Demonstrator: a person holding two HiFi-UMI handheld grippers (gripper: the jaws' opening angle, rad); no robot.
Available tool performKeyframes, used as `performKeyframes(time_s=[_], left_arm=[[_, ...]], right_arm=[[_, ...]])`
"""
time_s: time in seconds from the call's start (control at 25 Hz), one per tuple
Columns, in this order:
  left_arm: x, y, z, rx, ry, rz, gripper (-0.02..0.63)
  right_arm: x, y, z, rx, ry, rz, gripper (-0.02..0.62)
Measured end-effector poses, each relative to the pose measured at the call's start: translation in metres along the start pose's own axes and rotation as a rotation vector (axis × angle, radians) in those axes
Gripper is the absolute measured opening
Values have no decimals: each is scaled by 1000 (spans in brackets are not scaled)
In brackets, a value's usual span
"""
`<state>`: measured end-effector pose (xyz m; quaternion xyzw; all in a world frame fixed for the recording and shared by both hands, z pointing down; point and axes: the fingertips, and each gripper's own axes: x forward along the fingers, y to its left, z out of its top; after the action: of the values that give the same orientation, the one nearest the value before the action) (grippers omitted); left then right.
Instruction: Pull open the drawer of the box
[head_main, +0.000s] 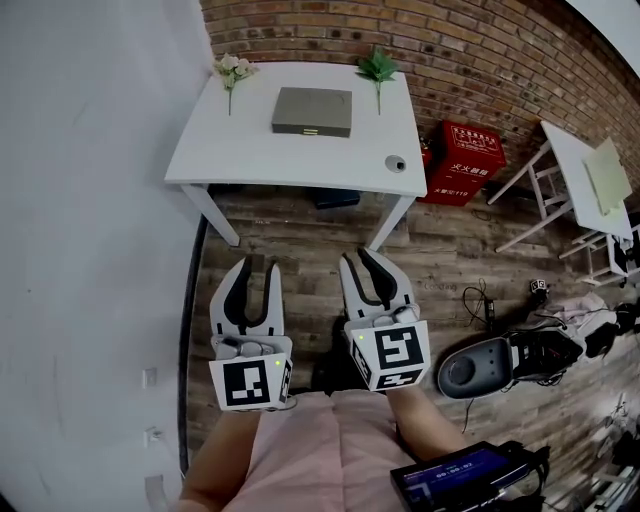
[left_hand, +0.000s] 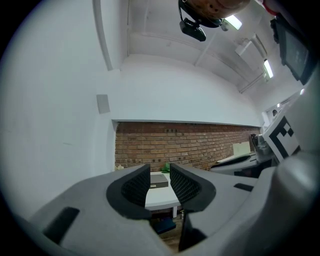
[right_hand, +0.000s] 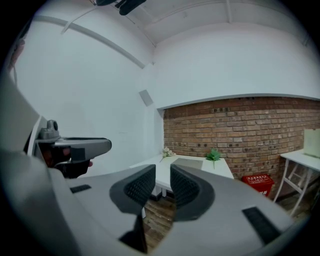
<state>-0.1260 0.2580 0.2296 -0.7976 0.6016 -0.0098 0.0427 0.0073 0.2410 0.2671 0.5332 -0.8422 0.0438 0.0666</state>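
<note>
Both my tools are empty: the left tool (head_main: 252, 266) and the right tool (head_main: 360, 256) each hold their jaws a little apart on nothing, over the wooden floor (head_main: 300, 230) and well short of the tabletop (head_main: 240, 150). The box (head_main: 313, 111) lies flat mid-tabletop, apparently shut. I expect trouble there: unbraced, it could slide toward me instead of opening. The flowers (head_main: 233, 72) and green sprig (head_main: 378, 68) flanking it could get swept off.

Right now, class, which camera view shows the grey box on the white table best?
The head view: the box lies whole and unobstructed, with its front face visible. The left gripper view shows only a partly hidden sliver. The right gripper view shows it small, flat and distant.
</note>
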Motion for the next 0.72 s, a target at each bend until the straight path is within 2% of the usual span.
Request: performKeyframes(time_s=[0.32,0.72], left_arm=[[58,-1,-25,11,52,-31,121],[167,6,-48,34,109,-36,124]], right_arm=[[47,-36,-17,42,31,-17,94],[136,-103,-26,88,67,-6,92]])
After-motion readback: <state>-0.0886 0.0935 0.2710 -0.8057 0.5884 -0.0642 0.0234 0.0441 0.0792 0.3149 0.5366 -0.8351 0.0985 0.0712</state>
